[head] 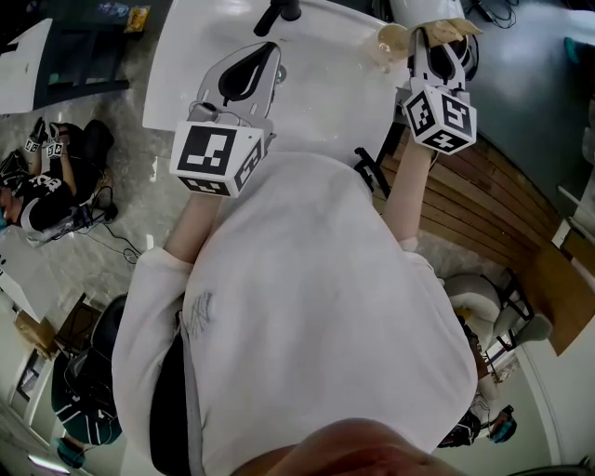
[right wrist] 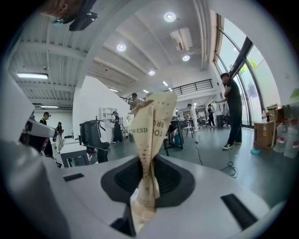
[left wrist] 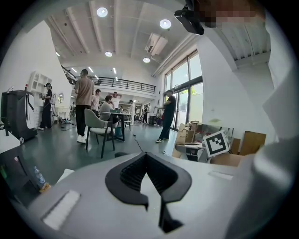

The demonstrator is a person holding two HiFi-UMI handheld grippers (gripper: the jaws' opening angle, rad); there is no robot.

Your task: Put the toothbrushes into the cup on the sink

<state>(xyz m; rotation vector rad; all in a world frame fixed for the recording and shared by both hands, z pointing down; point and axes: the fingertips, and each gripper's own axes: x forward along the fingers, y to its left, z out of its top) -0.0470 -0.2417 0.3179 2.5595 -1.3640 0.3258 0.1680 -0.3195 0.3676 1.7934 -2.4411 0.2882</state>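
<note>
My right gripper [head: 439,48] is shut on a tan paper toothbrush packet [right wrist: 152,135] with printed letters. The packet stands up out of the jaws, and its top shows in the head view as crumpled tan paper [head: 448,28]. A tan round cup-like thing [head: 390,39] sits just left of it on the white sink top [head: 186,56]. My left gripper [head: 249,72] hovers over the sink top with its jaws together and nothing between them. Both gripper views look out over the room, not at the sink. I cannot see any bare toothbrush.
A black faucet [head: 279,11] stands at the sink's far edge. A wooden slatted floor [head: 483,204] lies to the right. The person's white shirt [head: 316,316] fills the lower head view. Several people, chairs and tables [left wrist: 100,126] stand in the hall behind.
</note>
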